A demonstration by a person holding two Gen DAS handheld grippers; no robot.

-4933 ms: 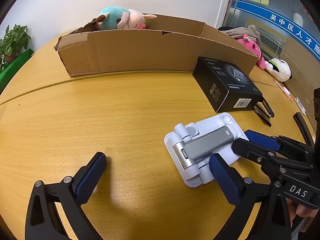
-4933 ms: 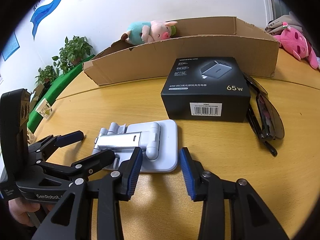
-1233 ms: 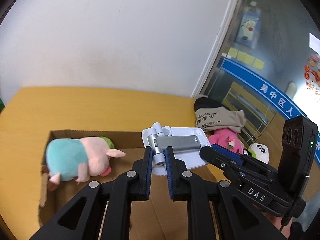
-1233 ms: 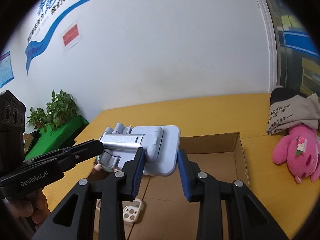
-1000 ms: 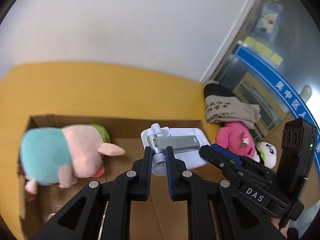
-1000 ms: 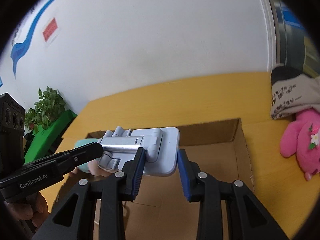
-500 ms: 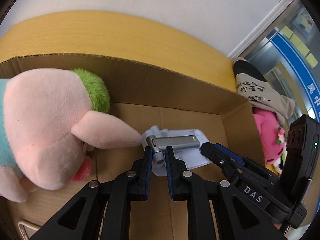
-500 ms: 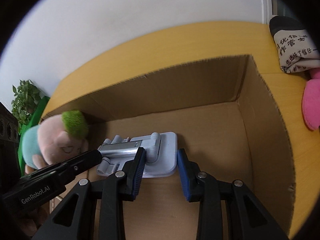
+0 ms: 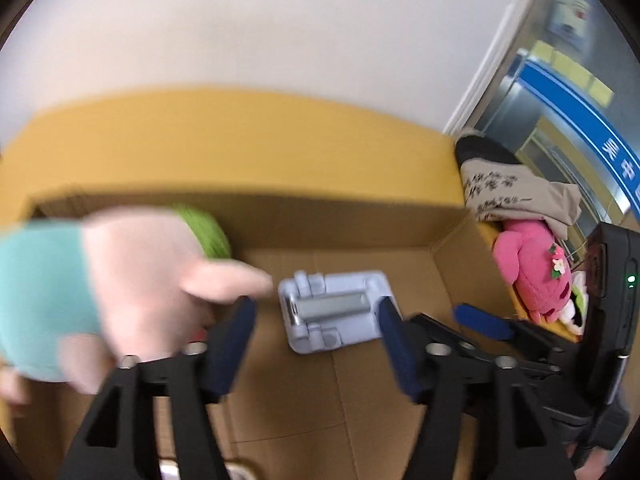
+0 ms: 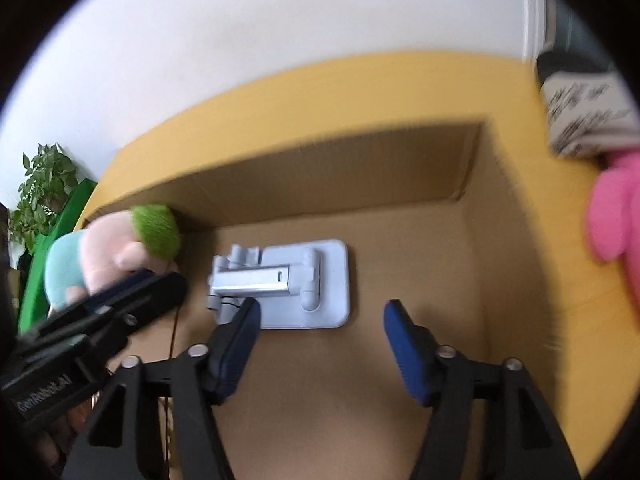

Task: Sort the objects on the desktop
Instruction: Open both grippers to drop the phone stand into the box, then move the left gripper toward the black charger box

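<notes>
Stand [image 10: 304, 284] flat in box [image 10: 420, 240] — grippers [image 10: 322, 336] apart

phone stand [image 10: 304, 288]: white, grey arm folded | flat on cardboard box [image 10: 420, 240] floor

I note a white wall [image 9: 280, 32] behind a yellow table [image 9: 240, 140]. At the table's far right end lies a folded beige cloth [image 9: 508, 196] with black print on it, a dark patch at its top. A pink plush toy [image 9: 532, 272] sits just below the cloth, touching it as far as I can tell. Past them is a glass door [image 9: 560, 152] with a blue band [image 9: 572, 104] and yellow notes [image 9: 568, 72]. In the right wrist view a potted plant [image 10: 44, 184] stands far left, over a green ledge [image 10: 68, 216].
</notes>
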